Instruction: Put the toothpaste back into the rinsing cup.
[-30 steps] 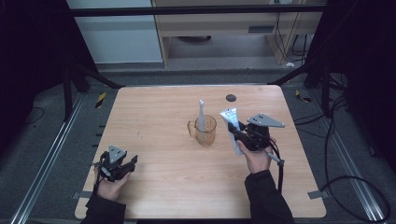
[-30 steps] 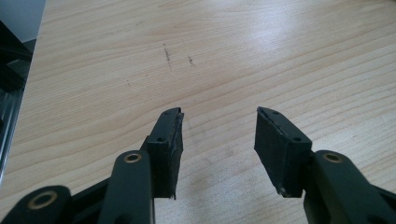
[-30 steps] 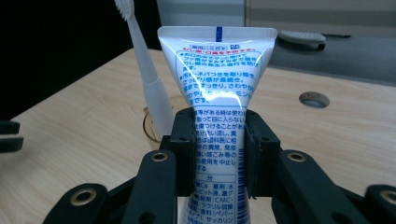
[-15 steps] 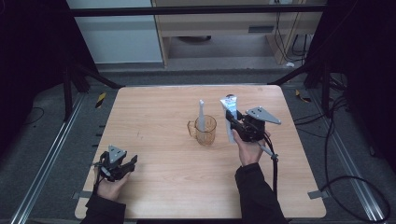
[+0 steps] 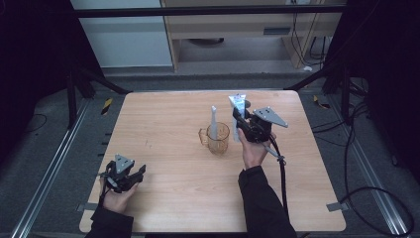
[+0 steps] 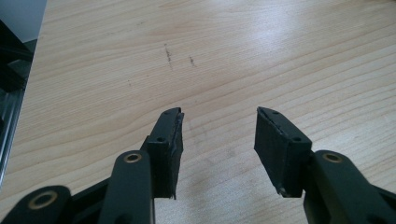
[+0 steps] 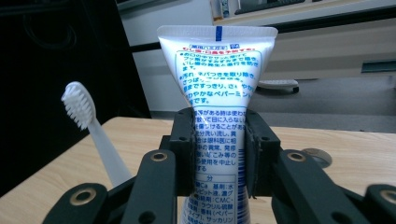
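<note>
We hold a tube (image 7: 216, 121) of toothpaste in the right gripper (image 5: 246, 124), and the jaws clamp it from both sides about midway up its length. In the right gripper view the tube stands upright between the black pads, crimped flat end at the top, blue print running down its white face. From the high view the tube (image 5: 237, 106) rises above the gripper, just to the right of the cup (image 5: 217, 139) and a little above the table (image 5: 163, 124).

The cup is amber and see-through, with its handle turned to the left, and it stands near the middle of the table. A white toothbrush (image 5: 214, 121) leans in it, bristle end up. In the right gripper view that toothbrush (image 7: 91, 128) shows to the left of the tube, its bristles facing left.

Our right hand (image 5: 253, 151) reaches in from the bottom edge, the sleeve dark, the cable trailing back along the forearm.

The left gripper (image 5: 130, 177) rests low at the near left part of the table, well apart from the cup. In the left gripper view its jaws stand wide with bare wood between them and nothing in the gap. A few faint dark scuffs (image 6: 168, 53) mark the wood ahead of them.

Behind the tube, a small dark round cap (image 7: 317, 156) lies on the table.
</note>
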The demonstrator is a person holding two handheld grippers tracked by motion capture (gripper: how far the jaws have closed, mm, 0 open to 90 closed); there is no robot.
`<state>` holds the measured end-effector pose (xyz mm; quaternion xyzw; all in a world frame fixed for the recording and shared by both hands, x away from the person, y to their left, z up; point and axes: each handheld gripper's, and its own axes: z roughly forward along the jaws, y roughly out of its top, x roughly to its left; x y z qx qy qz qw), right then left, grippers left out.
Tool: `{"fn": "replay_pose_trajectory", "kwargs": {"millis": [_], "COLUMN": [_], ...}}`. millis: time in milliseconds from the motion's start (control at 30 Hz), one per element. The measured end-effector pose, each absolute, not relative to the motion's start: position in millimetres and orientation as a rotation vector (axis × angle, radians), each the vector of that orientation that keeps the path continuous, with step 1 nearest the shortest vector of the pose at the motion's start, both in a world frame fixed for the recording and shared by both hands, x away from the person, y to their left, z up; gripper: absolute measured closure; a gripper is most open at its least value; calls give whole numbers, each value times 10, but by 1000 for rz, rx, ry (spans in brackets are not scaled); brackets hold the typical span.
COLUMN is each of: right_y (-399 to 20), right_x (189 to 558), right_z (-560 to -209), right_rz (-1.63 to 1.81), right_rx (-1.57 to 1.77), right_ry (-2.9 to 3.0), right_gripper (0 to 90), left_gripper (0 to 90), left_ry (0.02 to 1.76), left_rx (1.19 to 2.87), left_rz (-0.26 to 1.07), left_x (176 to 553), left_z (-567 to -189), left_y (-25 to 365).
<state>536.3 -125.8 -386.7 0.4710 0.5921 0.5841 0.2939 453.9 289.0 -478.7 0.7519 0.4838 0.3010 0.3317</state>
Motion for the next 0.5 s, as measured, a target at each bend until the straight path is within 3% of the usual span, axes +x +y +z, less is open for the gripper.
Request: {"fn": "replay_pose_trajectory", "kwargs": {"millis": [500], "right_y": [-1141], "right_x": [5566], "right_z": [-3905], "right_rz": [1615], "right_rx": [1261], "right_ry": [1507], "right_gripper": [692], "left_gripper": [509], "left_ry": [1267], "left_rx": [1966], "left_rz": [786], "left_x": [4542], "left_z": [-4791], "left_y": [2892]}}
